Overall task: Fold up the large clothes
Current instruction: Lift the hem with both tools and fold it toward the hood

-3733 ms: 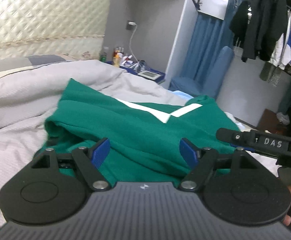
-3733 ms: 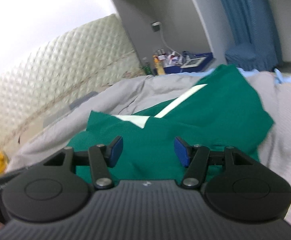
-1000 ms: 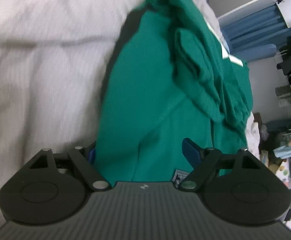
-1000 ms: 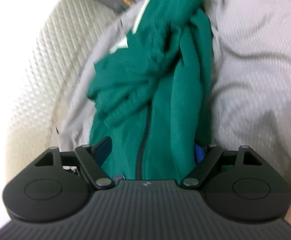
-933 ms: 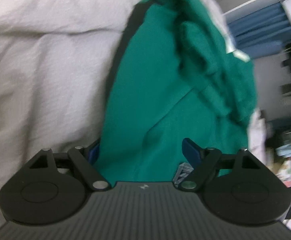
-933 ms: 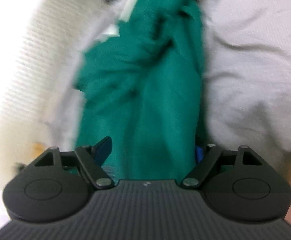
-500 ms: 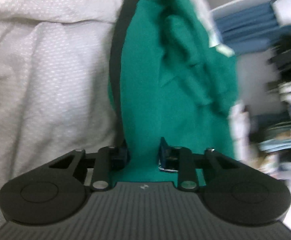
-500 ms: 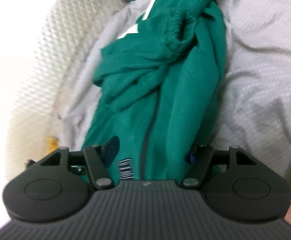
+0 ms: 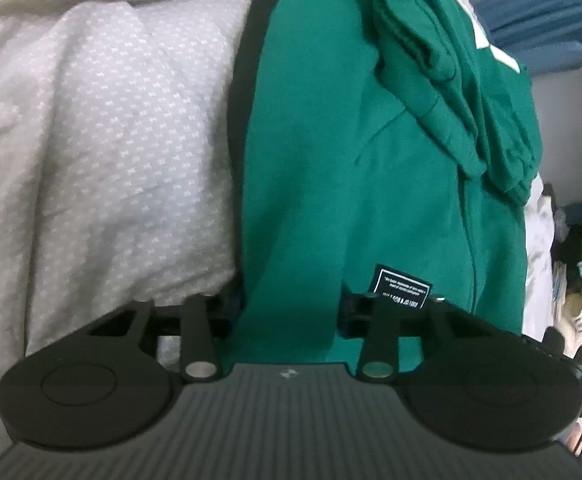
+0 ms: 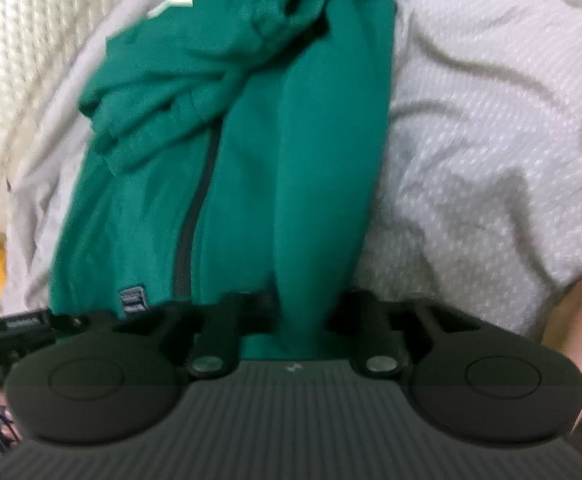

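Clearly, the green garment (image 9: 331, 184) is held at its near edge by both grippers and lies stretched away from them over the grey bedcover (image 9: 103, 152). The left gripper (image 9: 289, 312) is seen closed on a gathered band of the green cloth, which fills the narrow gap between its jaws; a small dark label (image 9: 402, 287) is sewn on the cloth just beside the right-hand jaw. The right gripper (image 10: 305, 316) is likewise clamped on a bunched fold of the garment (image 10: 251, 140) — the view is blurred, but cloth is pinched between the jaws. A dark zip line (image 10: 195, 200) runs up the fabric, and a second label (image 10: 133, 297) is seen near the hem. Farther off, the cloth is crumpled into folds. A quilted headboard (image 10: 19, 40) is seen beyond the bedcover (image 10: 491, 120).
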`<state>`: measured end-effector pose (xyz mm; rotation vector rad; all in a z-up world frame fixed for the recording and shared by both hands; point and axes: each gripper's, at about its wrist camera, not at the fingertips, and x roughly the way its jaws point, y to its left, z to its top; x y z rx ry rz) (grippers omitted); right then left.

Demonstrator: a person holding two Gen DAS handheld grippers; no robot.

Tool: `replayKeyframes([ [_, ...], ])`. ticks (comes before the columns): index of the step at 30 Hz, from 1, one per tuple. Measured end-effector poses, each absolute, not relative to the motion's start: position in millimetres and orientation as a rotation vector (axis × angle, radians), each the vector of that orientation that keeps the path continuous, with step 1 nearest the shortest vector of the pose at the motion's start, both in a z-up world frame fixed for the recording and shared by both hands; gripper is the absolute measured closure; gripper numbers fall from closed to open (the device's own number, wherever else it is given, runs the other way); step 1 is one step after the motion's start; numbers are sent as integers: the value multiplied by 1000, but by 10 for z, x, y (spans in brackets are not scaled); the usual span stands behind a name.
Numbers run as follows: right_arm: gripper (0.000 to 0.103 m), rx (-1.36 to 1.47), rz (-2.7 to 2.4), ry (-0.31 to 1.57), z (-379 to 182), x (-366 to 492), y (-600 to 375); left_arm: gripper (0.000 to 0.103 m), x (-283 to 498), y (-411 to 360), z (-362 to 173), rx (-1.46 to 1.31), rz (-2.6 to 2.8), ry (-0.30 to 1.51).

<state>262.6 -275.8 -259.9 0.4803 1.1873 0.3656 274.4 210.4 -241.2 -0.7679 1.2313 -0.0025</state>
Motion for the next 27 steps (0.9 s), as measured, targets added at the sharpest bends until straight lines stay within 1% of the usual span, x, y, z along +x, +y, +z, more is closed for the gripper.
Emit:
replayKeyframes([
  [1,89,521,387,1166,-2568,2619,-2826,76,2707,2155,-2389,-797,-8,1205],
  [4,91,625,438,1095,-2379,2552,-3045,82,2586,2300,-2276,-910,-36,1113],
  [8,92,694,515,994,-2013,2472,-3295,83,2430,2505,-1968,-1050,-110,970],
  [16,93,795,635,810,-1437,2310,-3602,84,2090,2594,-1342,-1143,-261,778],
  [19,93,803,675,766,-1316,2142,-3646,84,1885,2545,-1184,-1155,-309,741],
  [22,93,793,700,751,-1243,1914,-3702,84,1488,2534,-1014,-1155,-352,721],
  [27,93,822,701,760,-1221,1476,-3903,84,819,2431,-945,-1172,-381,731],
])
